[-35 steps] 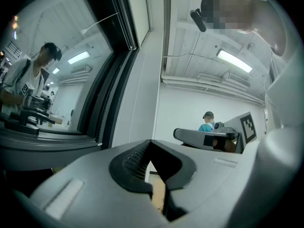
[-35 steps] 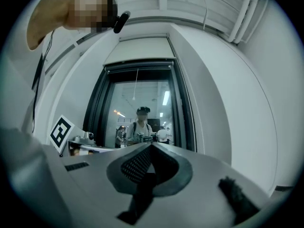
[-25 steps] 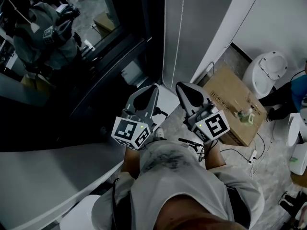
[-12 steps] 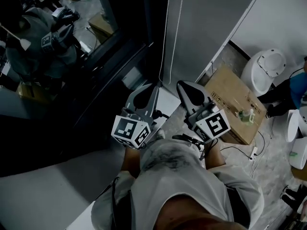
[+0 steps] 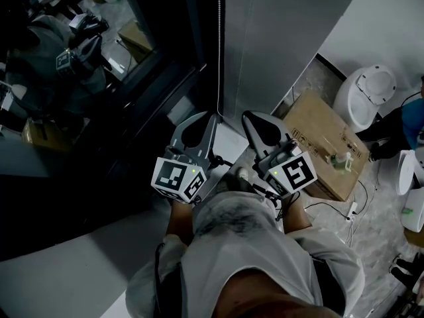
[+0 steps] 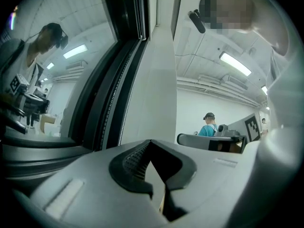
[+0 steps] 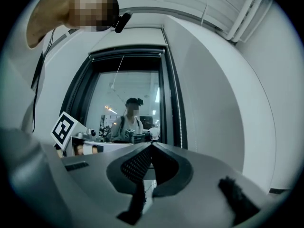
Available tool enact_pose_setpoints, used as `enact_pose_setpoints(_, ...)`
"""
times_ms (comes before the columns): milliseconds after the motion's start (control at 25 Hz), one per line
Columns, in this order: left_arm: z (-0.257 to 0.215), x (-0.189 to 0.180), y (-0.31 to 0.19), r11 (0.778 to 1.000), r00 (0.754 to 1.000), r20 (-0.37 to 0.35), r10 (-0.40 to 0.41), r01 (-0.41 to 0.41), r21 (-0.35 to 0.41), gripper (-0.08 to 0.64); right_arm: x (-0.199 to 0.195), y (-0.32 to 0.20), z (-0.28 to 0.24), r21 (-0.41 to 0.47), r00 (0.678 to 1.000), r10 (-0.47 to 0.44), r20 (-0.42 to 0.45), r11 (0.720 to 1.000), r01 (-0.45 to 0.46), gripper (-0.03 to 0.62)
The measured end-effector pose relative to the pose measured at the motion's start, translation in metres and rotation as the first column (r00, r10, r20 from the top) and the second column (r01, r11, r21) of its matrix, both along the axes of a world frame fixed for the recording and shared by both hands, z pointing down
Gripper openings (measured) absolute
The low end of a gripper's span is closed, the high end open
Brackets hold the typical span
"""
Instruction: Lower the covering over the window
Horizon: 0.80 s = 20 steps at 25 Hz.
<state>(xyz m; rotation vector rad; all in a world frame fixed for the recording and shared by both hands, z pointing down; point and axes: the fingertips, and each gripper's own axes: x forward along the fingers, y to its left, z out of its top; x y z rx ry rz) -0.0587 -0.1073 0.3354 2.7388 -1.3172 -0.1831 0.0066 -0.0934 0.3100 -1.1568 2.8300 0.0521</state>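
Closest in, my left gripper (image 6: 151, 142) has its jaws pressed together with nothing between the ribbed pads, and my right gripper (image 7: 152, 145) is the same: tips meeting, empty. I hold the two side by side, tips angled slightly toward each other, both pointing level at the wall. Ahead of them, touched by neither, hangs the bead chain (image 5: 218, 52). It lies a little left of the line my left jaws point along and a little right of the line my right jaws point along, running down the right-hand edge of the dark window frame (image 5: 173, 91). Beyond the chain is the window (image 7: 126, 96), ahead and to the left of both tools. Its glass is bare from top to bottom as far as I can see, showing only a reflection of me with the grippers. The covering itself I cannot make out over any part of the pane, so I take it to be gathered at the head of the opening, above my jaws. A thin string (image 7: 118, 70) slants down from there across the upper glass. Off to the right of my right gripper, down on the floor, lies a cardboard box (image 5: 324, 151). By my reckoning the job is barely begun – no chain gripped, nothing lowered. What remains is to open one set of jaws, close them on the chain and draw it until the covering comes down over the glass.
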Motion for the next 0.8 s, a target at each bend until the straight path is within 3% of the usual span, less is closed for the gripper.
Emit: enact_pose_setpoints(800, 0.005, 0.021, -0.082, 0.996, 0.995, 0.048, -0.088, 0.088, -0.002, 0.006, 0.021, -0.063, 0.016, -0.019, 0.996, -0.081, -0.038, 0.997, 0.08, 0.017)
